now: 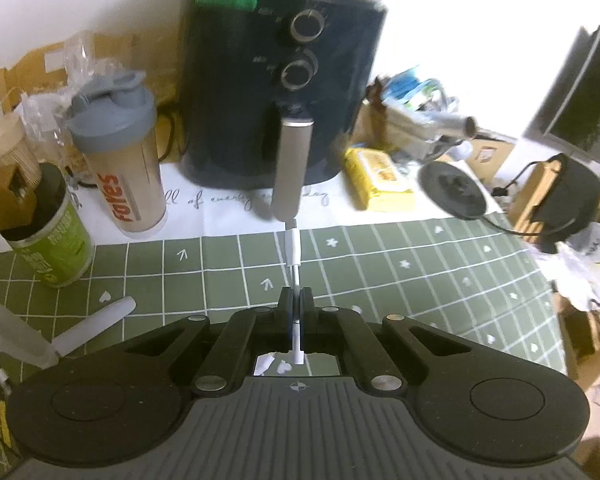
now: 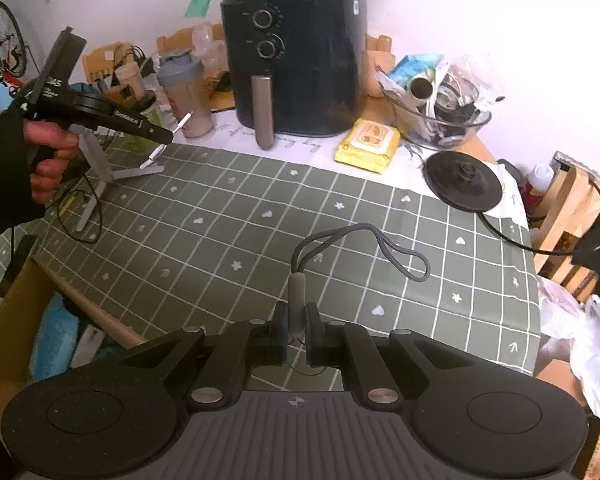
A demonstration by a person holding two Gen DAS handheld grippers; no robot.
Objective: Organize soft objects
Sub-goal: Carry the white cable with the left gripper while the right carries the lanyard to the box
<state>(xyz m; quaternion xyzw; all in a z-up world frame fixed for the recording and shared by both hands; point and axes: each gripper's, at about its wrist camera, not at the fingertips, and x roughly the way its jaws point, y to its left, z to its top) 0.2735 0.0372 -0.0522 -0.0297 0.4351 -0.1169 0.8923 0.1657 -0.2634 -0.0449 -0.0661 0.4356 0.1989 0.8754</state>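
Note:
In the left wrist view my left gripper (image 1: pixel 296 300) is shut on a short white adapter cable (image 1: pixel 295 254). The cable pokes forward above the green checked tablecloth (image 1: pixel 380 264). The right wrist view shows that same left gripper (image 2: pixel 168 134) raised at the far left in a person's hand (image 2: pixel 48 152), with both white cable ends (image 2: pixel 153 157) sticking out of it. My right gripper (image 2: pixel 296 316) is shut on the plug end (image 2: pixel 296 292) of a grey braided cable (image 2: pixel 380 240). That cable lies in a loop on the tablecloth (image 2: pixel 220 220) just ahead.
A dark air fryer (image 2: pixel 296 64) stands at the back, with a shaker bottle (image 1: pixel 120 160) and a green can (image 1: pixel 56 232) to its left. A yellow wipes pack (image 2: pixel 368 144), a kettle base (image 2: pixel 464 184) and a cluttered glass bowl (image 2: pixel 440 108) sit to the right. A grey stand (image 2: pixel 100 164) and an open cardboard box (image 2: pixel 60 320) are at the left.

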